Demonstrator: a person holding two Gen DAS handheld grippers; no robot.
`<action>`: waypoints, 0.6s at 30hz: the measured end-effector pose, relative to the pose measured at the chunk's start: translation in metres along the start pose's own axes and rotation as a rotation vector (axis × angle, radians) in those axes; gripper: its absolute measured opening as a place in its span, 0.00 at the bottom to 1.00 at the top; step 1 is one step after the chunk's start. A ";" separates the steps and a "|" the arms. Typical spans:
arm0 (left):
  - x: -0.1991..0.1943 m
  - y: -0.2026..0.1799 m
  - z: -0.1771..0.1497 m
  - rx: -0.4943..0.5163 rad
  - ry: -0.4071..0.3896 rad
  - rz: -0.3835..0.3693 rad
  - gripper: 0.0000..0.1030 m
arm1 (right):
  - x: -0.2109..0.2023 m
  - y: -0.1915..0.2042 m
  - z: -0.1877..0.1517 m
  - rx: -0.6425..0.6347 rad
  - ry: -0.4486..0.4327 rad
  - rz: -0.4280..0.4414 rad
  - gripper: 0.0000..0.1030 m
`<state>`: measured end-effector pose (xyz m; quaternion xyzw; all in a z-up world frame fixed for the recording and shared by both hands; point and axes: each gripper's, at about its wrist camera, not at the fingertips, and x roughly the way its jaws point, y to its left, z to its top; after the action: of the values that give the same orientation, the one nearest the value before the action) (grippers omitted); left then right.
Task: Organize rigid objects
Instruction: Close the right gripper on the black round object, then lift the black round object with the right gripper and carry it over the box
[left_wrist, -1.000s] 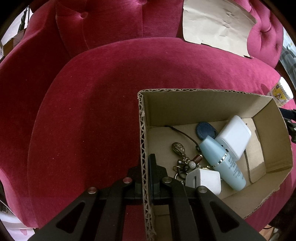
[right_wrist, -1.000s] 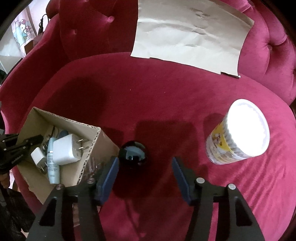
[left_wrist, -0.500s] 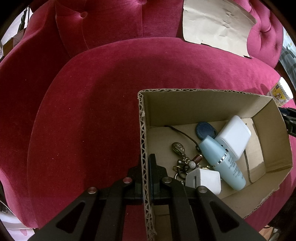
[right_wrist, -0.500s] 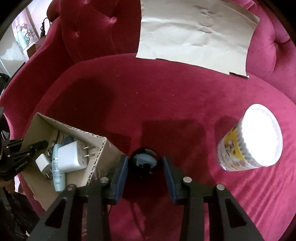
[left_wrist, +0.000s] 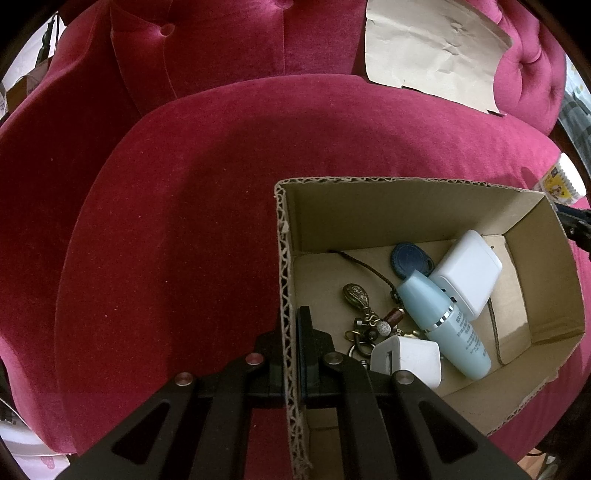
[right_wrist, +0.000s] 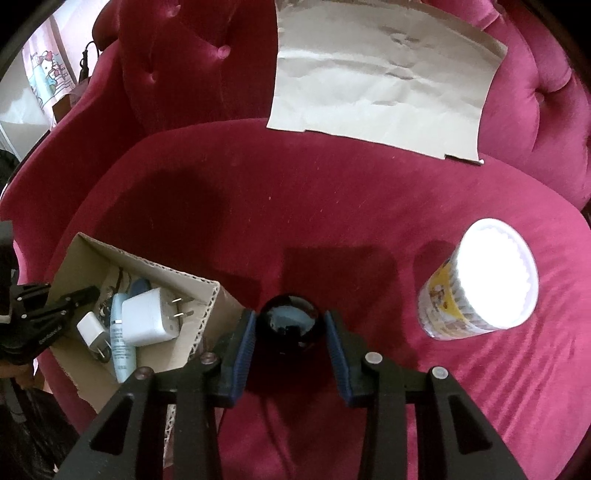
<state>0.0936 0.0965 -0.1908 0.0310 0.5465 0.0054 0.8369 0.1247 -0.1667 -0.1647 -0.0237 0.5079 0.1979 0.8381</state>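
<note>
While the left gripper (left_wrist: 291, 332) pinches the cardboard box (left_wrist: 406, 206) wall on the crimson velvet sofa (left_wrist: 184, 221), the right gripper (right_wrist: 290, 325) clasps a dark ball (right_wrist: 290, 317).

Little can be read. The pale blue bottle (left_wrist: 441, 325) in the cardboard box (left_wrist: 406, 218), lower right of the left wrist view, carries small dark print, too fine to make out. The yellow-printed tub (right_wrist: 476, 284), right of the right wrist view, shows only pictures.

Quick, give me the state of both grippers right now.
Left gripper: shut on the cardboard box wall.
Right gripper: shut on the black ball, fingers pressing either side.
</note>
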 end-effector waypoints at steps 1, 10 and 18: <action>0.000 0.000 0.000 -0.002 0.000 -0.001 0.03 | -0.002 0.000 0.000 0.000 -0.001 -0.004 0.39; 0.000 0.000 0.000 -0.003 0.000 0.004 0.03 | -0.015 0.003 0.002 -0.003 -0.001 -0.031 0.39; 0.000 -0.001 0.000 -0.002 -0.001 0.007 0.03 | -0.026 0.008 0.006 -0.007 0.000 -0.052 0.39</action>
<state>0.0939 0.0956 -0.1910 0.0320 0.5461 0.0087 0.8371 0.1160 -0.1660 -0.1378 -0.0400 0.5063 0.1779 0.8429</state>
